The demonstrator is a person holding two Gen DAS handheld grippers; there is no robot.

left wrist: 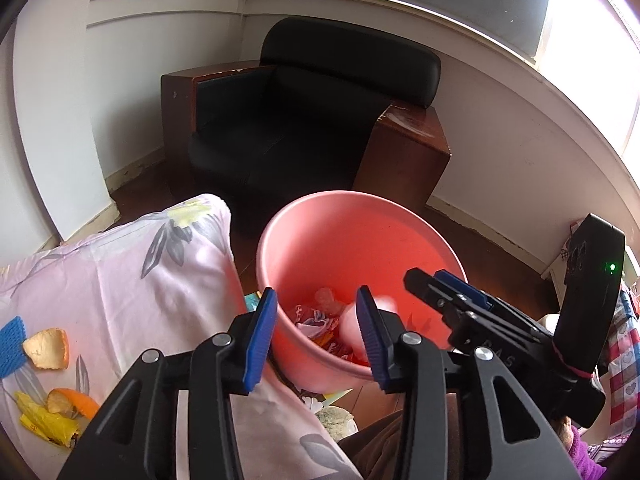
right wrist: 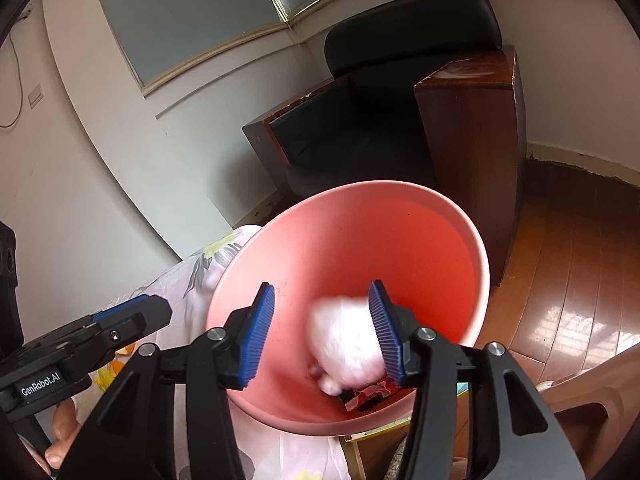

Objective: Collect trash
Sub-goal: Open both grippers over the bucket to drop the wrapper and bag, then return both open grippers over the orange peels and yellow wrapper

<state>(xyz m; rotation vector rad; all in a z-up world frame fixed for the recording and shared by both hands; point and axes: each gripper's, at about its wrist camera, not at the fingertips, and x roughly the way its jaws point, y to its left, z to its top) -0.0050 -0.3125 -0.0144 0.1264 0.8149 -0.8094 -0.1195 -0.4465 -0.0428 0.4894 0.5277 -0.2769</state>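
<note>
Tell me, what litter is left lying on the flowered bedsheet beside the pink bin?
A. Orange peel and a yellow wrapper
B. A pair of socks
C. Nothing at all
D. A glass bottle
A: in the left wrist view, pieces of orange peel and a crumpled yellow wrapper lie on the flowered bedsheet, left of the pink bin.

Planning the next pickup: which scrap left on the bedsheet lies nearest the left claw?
The orange peel, curled beside the yellow wrapper, just left of the left claw. The pale peel and blue mesh lie farther out.
</note>
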